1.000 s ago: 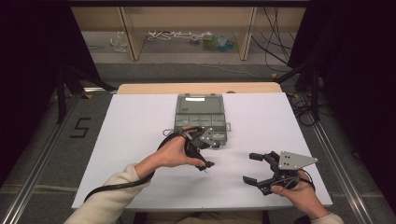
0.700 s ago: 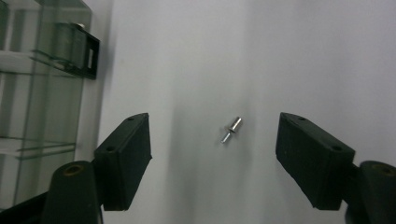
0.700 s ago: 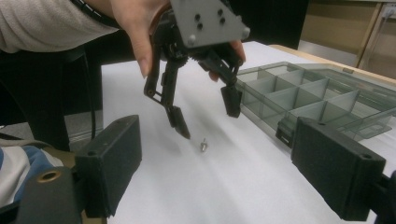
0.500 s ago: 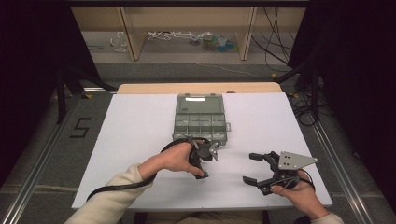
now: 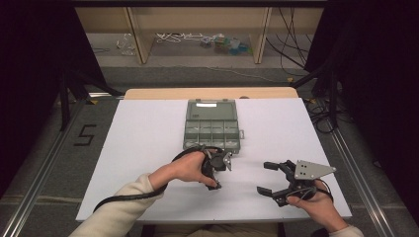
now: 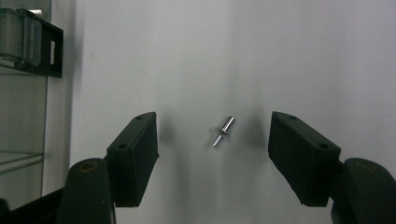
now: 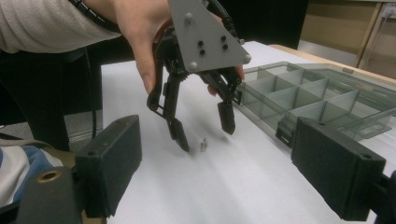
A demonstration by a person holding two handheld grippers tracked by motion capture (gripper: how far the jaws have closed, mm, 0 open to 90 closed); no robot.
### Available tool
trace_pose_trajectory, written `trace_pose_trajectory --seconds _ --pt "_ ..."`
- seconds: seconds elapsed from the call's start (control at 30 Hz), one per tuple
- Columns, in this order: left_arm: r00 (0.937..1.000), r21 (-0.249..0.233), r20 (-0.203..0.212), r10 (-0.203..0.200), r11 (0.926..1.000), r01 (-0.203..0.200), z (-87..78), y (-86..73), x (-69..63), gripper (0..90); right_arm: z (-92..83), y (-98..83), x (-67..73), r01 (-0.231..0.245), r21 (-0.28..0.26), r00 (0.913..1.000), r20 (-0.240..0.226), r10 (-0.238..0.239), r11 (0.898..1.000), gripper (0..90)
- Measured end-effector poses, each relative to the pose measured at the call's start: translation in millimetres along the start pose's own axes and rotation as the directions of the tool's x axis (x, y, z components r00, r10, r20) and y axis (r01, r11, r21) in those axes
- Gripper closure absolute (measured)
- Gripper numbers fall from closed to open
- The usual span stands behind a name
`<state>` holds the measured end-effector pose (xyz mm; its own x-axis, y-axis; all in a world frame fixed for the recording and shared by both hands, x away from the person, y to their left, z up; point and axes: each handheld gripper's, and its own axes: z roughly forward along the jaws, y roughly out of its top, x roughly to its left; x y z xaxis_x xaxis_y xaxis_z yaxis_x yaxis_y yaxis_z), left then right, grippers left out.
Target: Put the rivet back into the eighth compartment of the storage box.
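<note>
A small silver screw (image 6: 222, 131) lies on the white table (image 5: 148, 143), just in front of a grey compartment box (image 5: 212, 126). My left gripper (image 5: 220, 177) points straight down over it. The screw sits between the two black pads (image 6: 135, 158) without touching either. These jaws have just been closing and still stand well apart around the screw. From the right gripper view I see the left gripper (image 7: 205, 135) straddling the screw (image 7: 203, 145). My right gripper (image 5: 264, 177) rests open near the table's front right, with nothing between its fingers (image 7: 112, 163).
The box (image 7: 308, 93) lies open with its see-through lid flat, showing several empty compartments; a black latch (image 6: 44, 46) sits on its near edge. A cable trails from the left gripper along the forearm. Wooden shelving and loose cords lie beyond the table's far edge.
The left gripper's jaws stand narrower than a second ago, and the hand has settled slightly lower over the table. The right gripper has not moved.
</note>
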<state>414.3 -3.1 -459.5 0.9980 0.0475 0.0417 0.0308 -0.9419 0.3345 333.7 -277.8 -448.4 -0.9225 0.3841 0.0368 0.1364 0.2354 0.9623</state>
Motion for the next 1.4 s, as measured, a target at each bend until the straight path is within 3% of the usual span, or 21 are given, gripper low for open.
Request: trace_pose_trajectory --seconds 0.3,0.6,0.63,0.7,0.77,0.83,0.87,0.9,0.93,0.97,1.1,1.4 --pt "0.9998 -0.002 0.019 -0.009 1.0 0.009 3.0 -0.5 0.9 39.9 -0.1 0.0 0.0 -0.001 -0.001 1.0 0.0 0.001 1.0 17.2" --pt "0.9985 -0.003 0.055 -0.005 1.0 0.005 1.8 -0.7 0.9 54.4 0.0 0.0 0.1 0.0 0.0 1.0 0.0 0.0 1.0 17.2" --pt "0.998 -0.019 0.057 -0.026 0.9994 0.027 2.6 -1.0 -0.4 55.8 -0.1 0.0 0.1 0.0 0.0 1.0 0.0 0.0 1.0 17.2" --pt "0.9982 -0.001 0.06 -0.007 1.0 0.007 1.1 -1.1 1.3 59.9 -0.1 0.0 0.1 -0.001 0.0 1.0 0.0 0.001 1.0 17.2" --pt "0.9977 -0.022 0.06 -0.032 0.9992 0.033 2.0 -1.6 0.2 64.2 -0.1 0.0 0.0 -0.001 0.0 1.0 0.0 0.001 1.0 17.2" --pt "0.9979 -0.02 0.058 -0.028 0.9994 0.029 1.8 -1.7 0.3 67.2 -0.1 0.0 0.0 -0.001 0.0 1.0 0.001 0.001 1.0 17.2" --pt "0.9983 -0.005 0.057 -0.008 1.0 0.008 0.9 -1.5 1.3 68.8 -0.1 0.0 0.1 0.0 0.0 1.0 0.0 0.0 1.0 17.2" --pt "0.9978 -0.024 0.06 -0.028 0.9993 0.03 2.0 -1.6 -1.1 70.3 0.2 0.0 0.2 -0.001 -0.003 1.0 0.001 0.001 1.0 17.2" --pt "0.9983 -0.006 0.058 0.0 1.0 0.001 1.0 -1.4 0.3 73.1 0.1 0.0 0.2 -0.001 -0.003 1.0 0.001 0.001 1.0 17.2" --pt "0.9982 -0.004 0.06 0.004 1.0 -0.003 0.9 -1.3 0.2 74.7 0.1 0.0 0.2 -0.001 -0.003 1.0 0.001 0.001 1.0 17.2" --pt "0.9974 -0.017 0.07 -0.013 0.9998 0.014 1.7 -1.1 -2.0 81.5 0.2 0.0 0.1 0.0 -0.003 1.0 0.001 0.0 1.0 17.2" --pt "0.9974 -0.019 0.069 -0.017 0.9996 0.019 1.1 -1.4 -1.6 82.3 0.0 0.0 0.2 -0.001 -0.003 1.0 0.0 0.001 1.0 17.2"
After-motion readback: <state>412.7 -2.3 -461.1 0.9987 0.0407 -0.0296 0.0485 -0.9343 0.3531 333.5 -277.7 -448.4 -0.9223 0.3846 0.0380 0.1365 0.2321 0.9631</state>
